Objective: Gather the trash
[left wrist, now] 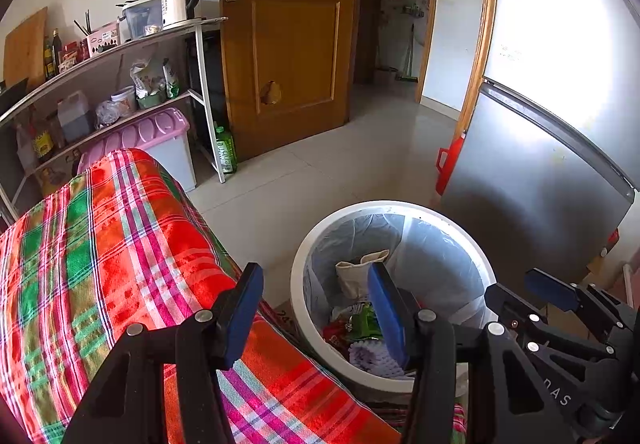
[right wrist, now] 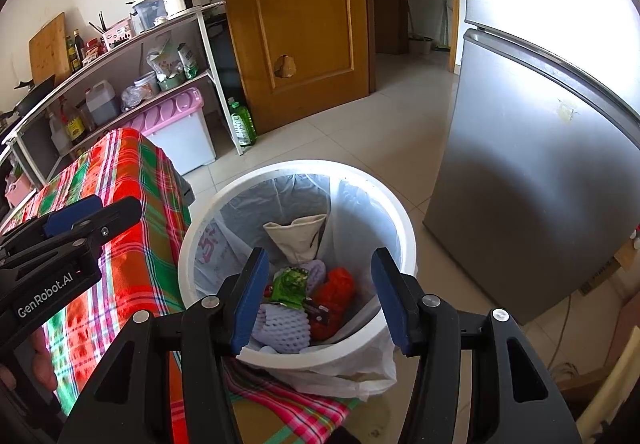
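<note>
A white trash bin (right wrist: 404,216) with a clear liner stands on the floor beside the plaid-covered table (right wrist: 132,180). Inside lie a beige paper cone (right wrist: 298,236), a green wrapper (right wrist: 290,284), red trash (right wrist: 334,292) and white foam netting (right wrist: 282,332). My right gripper (right wrist: 316,300) is open and empty above the bin's near rim. My left gripper (left wrist: 316,316) is open and empty over the table edge, next to the bin (left wrist: 304,264). The left gripper also shows in the right wrist view (right wrist: 72,220), and the right gripper in the left wrist view (left wrist: 552,288).
A grey fridge (right wrist: 532,172) stands right of the bin. A wooden door (right wrist: 296,20) is behind. A metal shelf (right wrist: 120,56) with kettle, bottles and a pink-lidded box (right wrist: 176,124) is at left. A green bottle (right wrist: 242,124) stands on the tile floor.
</note>
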`<state>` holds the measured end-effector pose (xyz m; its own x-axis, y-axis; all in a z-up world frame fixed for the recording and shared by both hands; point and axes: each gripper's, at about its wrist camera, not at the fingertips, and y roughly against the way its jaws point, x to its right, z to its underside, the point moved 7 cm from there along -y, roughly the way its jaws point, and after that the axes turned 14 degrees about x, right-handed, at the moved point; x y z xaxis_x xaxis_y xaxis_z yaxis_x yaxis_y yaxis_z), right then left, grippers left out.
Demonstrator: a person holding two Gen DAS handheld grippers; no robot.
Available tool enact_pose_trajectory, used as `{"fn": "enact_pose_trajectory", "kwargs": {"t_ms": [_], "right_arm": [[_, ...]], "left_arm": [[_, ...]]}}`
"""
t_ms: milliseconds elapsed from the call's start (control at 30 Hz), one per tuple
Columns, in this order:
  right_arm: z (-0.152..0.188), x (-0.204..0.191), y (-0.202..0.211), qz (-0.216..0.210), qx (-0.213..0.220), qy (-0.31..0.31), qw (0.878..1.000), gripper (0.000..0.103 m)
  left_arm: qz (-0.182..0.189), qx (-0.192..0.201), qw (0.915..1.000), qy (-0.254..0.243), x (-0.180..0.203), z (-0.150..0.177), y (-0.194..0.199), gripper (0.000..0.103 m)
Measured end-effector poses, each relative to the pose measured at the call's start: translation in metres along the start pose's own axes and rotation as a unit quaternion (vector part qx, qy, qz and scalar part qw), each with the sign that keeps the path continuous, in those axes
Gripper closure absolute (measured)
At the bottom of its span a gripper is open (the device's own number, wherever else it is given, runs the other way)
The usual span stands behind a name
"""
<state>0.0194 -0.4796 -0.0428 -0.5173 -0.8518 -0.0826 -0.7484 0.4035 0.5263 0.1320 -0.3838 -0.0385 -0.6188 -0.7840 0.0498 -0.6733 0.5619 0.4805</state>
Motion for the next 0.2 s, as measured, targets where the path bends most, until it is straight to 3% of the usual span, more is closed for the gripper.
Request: {"fn": "enact_pose_trajectory", "kwargs": {"t_ms": [200], "right_arm": [[0.0005,-0.0001,0.0005,-0.001,0.0,0.0,1.0,0.049]], "left_arm": [[0.0,-0.003,1.0,-0.001,0.0007,0.0009,-0.0002,0.049]]}}
